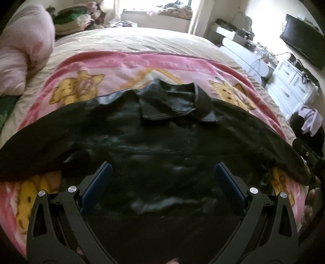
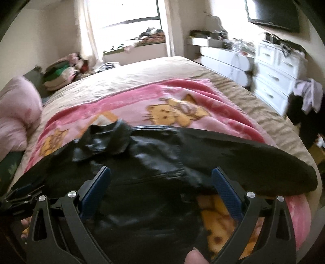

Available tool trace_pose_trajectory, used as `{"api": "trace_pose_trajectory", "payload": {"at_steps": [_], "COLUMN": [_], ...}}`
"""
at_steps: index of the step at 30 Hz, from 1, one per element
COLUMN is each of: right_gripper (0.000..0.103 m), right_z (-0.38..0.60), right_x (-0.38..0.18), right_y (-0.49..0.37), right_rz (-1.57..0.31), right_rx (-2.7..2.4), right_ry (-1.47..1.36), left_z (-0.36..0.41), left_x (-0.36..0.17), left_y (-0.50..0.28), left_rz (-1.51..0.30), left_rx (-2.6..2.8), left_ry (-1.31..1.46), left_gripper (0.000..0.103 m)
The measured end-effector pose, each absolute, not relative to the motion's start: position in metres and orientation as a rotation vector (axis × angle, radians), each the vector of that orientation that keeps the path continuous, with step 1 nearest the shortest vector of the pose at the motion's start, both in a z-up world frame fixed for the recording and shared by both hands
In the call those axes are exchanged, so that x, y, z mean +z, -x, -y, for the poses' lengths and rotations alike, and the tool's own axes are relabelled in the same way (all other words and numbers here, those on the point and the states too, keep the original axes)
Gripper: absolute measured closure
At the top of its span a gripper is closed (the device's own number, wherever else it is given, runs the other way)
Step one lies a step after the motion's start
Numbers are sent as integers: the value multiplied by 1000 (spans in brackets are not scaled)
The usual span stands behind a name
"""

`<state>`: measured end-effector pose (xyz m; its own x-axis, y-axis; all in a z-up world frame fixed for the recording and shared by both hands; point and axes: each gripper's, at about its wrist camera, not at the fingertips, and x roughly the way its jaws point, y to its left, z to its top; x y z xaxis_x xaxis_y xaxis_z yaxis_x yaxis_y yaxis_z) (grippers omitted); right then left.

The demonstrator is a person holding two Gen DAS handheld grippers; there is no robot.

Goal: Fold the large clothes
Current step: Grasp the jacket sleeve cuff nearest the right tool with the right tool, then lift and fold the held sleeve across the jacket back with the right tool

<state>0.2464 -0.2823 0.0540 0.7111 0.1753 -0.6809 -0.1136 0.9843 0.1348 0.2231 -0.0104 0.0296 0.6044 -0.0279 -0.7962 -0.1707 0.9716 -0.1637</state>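
Observation:
A black leather jacket (image 1: pixel 162 138) lies spread flat on a pink cartoon blanket (image 1: pixel 113 67) on the bed, collar (image 1: pixel 174 101) at the far side and sleeves out to both sides. My left gripper (image 1: pixel 162 170) is open above the jacket's lower body, jaws wide apart and empty. The other gripper shows at the right edge of the left wrist view (image 1: pixel 306 154). In the right wrist view the jacket (image 2: pixel 158 162) fills the middle and its right sleeve (image 2: pixel 254 162) runs right. My right gripper (image 2: pixel 161 174) is open over the jacket's right half, empty. The left gripper shows low at the left of that view (image 2: pixel 22 195).
A pink pillow (image 1: pixel 22 50) lies at the bed's left. A beige bedspread (image 1: pixel 142 40) covers the far bed. White drawers (image 2: pixel 278 73) and a wall TV (image 2: pixel 272 14) stand to the right. Piled clothes (image 2: pixel 61 71) sit at the far left, beside a window (image 2: pixel 121 18).

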Motion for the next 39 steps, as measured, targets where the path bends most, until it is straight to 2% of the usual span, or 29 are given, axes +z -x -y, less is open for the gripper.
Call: {"api": "trace_pose_trajectory", "payload": {"at_steps": [10, 23, 39], "right_gripper": [4, 4, 4], "right_z": [358, 452, 569], "right_x": [19, -16, -67], "right_y": [-270, -268, -240], "right_rz": [-786, -818, -761], "right_rx": [-63, -268, -566], "right_ry": [-146, -371, -840], "left_z": [55, 100, 129], "left_x": [17, -10, -37], "left_y": [-268, -309, -337], "left_rz": [-945, -1005, -1069], "left_rx": [38, 4, -22], "left_ry": [201, 140, 122], "left_gripper": [8, 8, 8]}}
